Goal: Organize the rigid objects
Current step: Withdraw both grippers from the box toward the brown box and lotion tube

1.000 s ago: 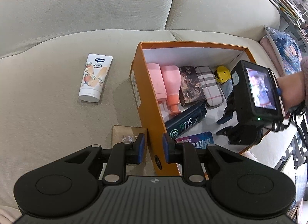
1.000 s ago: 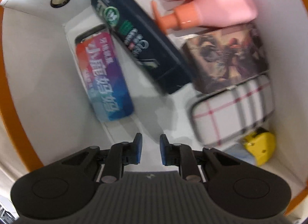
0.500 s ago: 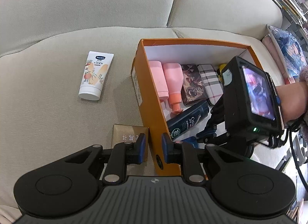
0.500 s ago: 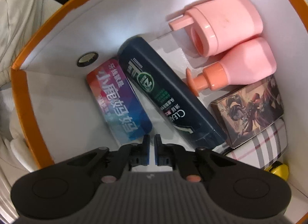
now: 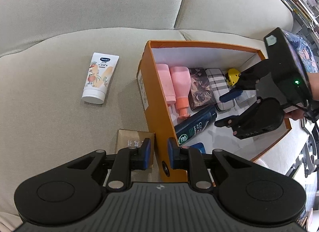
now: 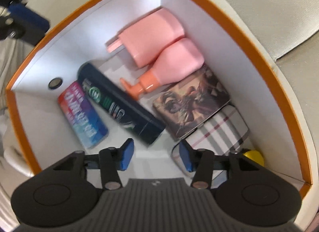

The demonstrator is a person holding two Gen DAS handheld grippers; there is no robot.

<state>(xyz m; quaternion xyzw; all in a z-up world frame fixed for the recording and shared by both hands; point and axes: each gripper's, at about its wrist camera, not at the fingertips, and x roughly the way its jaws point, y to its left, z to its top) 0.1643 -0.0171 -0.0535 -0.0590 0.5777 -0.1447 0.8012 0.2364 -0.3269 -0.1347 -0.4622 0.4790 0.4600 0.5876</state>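
Orange box [image 5: 159, 112], set on a beige sofa [image 5: 59, 112], is gripped at its near wall by the left claw [image 5: 159, 153], clamped shut on the cardboard. Pink bottles [image 6: 159, 46], a dark shampoo bottle [image 6: 121, 106] and a plaid case [image 6: 225, 130] are seen inside. Above them, the right claw [image 6: 155, 157] is opening, nothing held between its pads. A white tube [image 5: 98, 77] is left on the cushion.
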